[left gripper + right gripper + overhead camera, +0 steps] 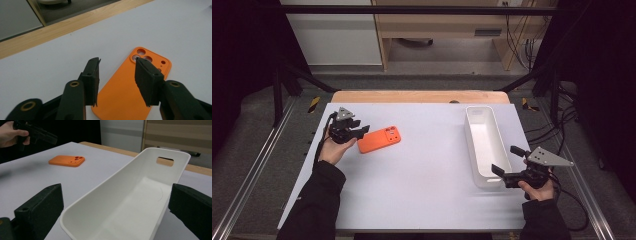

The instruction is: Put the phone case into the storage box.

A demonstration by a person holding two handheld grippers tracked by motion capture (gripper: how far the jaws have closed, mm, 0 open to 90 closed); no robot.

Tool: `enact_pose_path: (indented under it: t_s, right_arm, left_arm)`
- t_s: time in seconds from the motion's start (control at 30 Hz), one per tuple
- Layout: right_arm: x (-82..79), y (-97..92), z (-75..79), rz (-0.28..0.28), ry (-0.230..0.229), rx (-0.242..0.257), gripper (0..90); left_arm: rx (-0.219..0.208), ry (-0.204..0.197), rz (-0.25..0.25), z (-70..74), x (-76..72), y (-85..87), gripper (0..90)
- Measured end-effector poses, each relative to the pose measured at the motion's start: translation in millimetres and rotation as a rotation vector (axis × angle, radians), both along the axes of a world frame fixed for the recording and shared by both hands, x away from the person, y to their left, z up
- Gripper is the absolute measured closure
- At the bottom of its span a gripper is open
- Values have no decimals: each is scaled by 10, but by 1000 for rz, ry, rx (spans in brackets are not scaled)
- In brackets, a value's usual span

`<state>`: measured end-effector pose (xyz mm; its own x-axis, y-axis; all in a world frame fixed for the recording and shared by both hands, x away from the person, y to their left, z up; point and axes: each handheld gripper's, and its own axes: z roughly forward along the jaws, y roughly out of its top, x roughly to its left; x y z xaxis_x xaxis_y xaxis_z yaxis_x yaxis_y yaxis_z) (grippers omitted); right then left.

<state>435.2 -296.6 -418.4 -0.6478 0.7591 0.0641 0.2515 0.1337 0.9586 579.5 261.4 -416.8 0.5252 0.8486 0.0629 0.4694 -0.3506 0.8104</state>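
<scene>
An orange phone case (pixel 379 139) lies flat on the white table, back up, its camera cutouts at its right end. My left gripper (pixel 362 131) is at the case's left end. In the left gripper view the case (pixel 125 100) lies under and between the two black jaws of the left gripper (pixel 117 60), which stand apart with no pad pressing on it. My right gripper (pixel 505 160) is open at the near end of a long white bin (pixel 482 111). In the right gripper view its jaws stand wide on either side of the bin's near rim (pixel 112 180).
The white table top (pixel 422 175) has a wooden strip (pixel 419 96) along its far edge. The bin is empty and runs front to back at the right. In the right gripper view the case (pixel 67 160) and the left gripper (pixel 35 132) lie far off to the left.
</scene>
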Motion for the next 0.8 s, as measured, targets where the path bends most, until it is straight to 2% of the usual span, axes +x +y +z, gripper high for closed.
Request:
enact_pose_path:
  t_s: [0.27,0.7,0.8]
  right_arm:
    - [1,-1,0,0,0,0,4]
    - [1,0,0,1,1,0,4]
    - [3,2,-2,1,2,-1,4]
  left_arm:
    - [-2,24,16,-91,88,35,733]
    - [5,57,56,-215,216,70,874]
    - [21,69,58,-228,255,63,898]
